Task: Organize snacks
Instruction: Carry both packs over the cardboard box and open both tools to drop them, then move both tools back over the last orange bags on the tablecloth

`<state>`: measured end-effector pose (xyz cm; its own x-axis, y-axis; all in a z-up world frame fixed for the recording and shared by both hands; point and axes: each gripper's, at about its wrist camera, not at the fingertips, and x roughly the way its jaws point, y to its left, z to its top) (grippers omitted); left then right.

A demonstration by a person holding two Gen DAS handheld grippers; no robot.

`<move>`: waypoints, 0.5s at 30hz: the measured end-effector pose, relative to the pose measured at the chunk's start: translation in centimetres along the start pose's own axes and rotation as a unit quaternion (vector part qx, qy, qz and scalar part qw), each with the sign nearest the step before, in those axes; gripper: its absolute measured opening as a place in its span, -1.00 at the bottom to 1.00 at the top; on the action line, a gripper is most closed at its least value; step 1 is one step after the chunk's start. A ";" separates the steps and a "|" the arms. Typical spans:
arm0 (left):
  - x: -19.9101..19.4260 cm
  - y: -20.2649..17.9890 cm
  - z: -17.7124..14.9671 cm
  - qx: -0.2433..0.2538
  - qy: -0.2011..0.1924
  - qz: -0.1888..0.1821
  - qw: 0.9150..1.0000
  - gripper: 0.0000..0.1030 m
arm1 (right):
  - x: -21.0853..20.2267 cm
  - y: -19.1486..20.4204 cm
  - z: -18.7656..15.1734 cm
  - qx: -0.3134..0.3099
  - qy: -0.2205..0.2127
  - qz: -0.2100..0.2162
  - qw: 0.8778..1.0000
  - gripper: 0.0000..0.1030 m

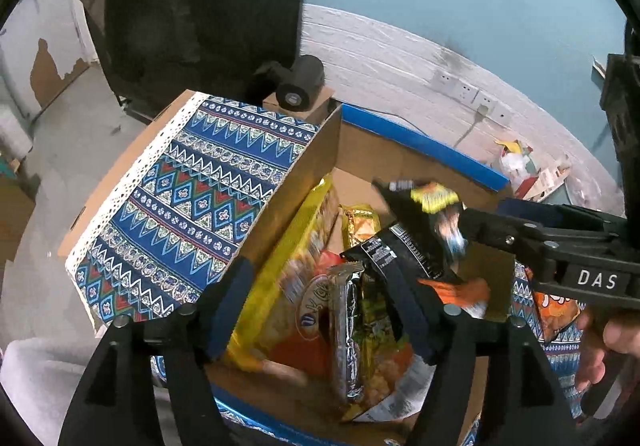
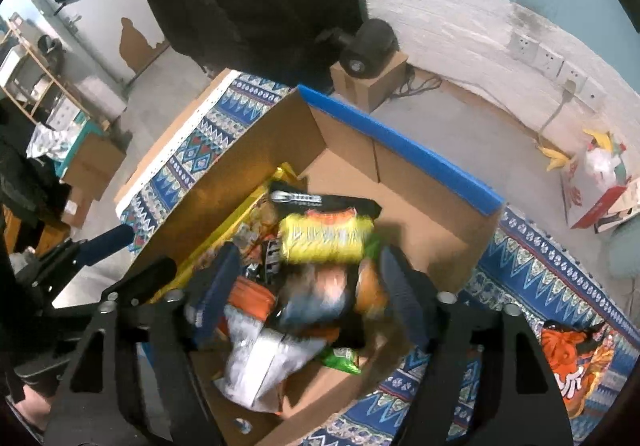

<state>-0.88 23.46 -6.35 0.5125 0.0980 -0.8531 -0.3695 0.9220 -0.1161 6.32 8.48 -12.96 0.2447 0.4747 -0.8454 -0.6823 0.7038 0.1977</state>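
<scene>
A cardboard box (image 1: 316,162) with a blue rim holds several snack packets. It also shows in the right wrist view (image 2: 424,182). A black packet with a yellow label (image 2: 326,234) hangs blurred between my open right gripper's (image 2: 312,282) fingers, over the box; I cannot tell whether the pads touch it. In the left wrist view the same black packet (image 1: 424,218) sits in front of the right gripper's fingers (image 1: 492,230). My left gripper (image 1: 320,294) is open and empty above a yellow packet (image 1: 296,258) and a noodle packet (image 1: 360,330) in the box.
The box stands on a blue patterned cloth (image 1: 192,198). An orange snack packet (image 2: 572,362) lies on the cloth right of the box. A small cardboard box with a black device (image 2: 370,46) stands behind. Wall sockets (image 2: 548,54) and a bag of clutter (image 2: 600,174) are at the right.
</scene>
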 end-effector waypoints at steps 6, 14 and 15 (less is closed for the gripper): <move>-0.1 -1.7 -0.2 0.014 0.008 -0.012 1.000 0.45 | -1.7 -0.7 -0.6 -0.009 -0.012 -0.017 1.000 0.47; -0.5 -6.2 -0.5 0.049 0.019 -0.040 0.998 0.47 | -4.1 -3.3 -2.4 -0.019 -0.015 -0.048 0.999 0.50; -0.5 -7.0 -0.5 0.057 0.019 -0.043 0.997 0.49 | -4.4 -3.8 -2.7 -0.018 -0.016 -0.052 0.998 0.53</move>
<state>1.01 16.73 -5.36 0.5081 0.0049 -0.8613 -0.2346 0.9630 -0.1329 5.99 2.29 -11.28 0.3376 0.4170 -0.8438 -0.6761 0.7312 0.0909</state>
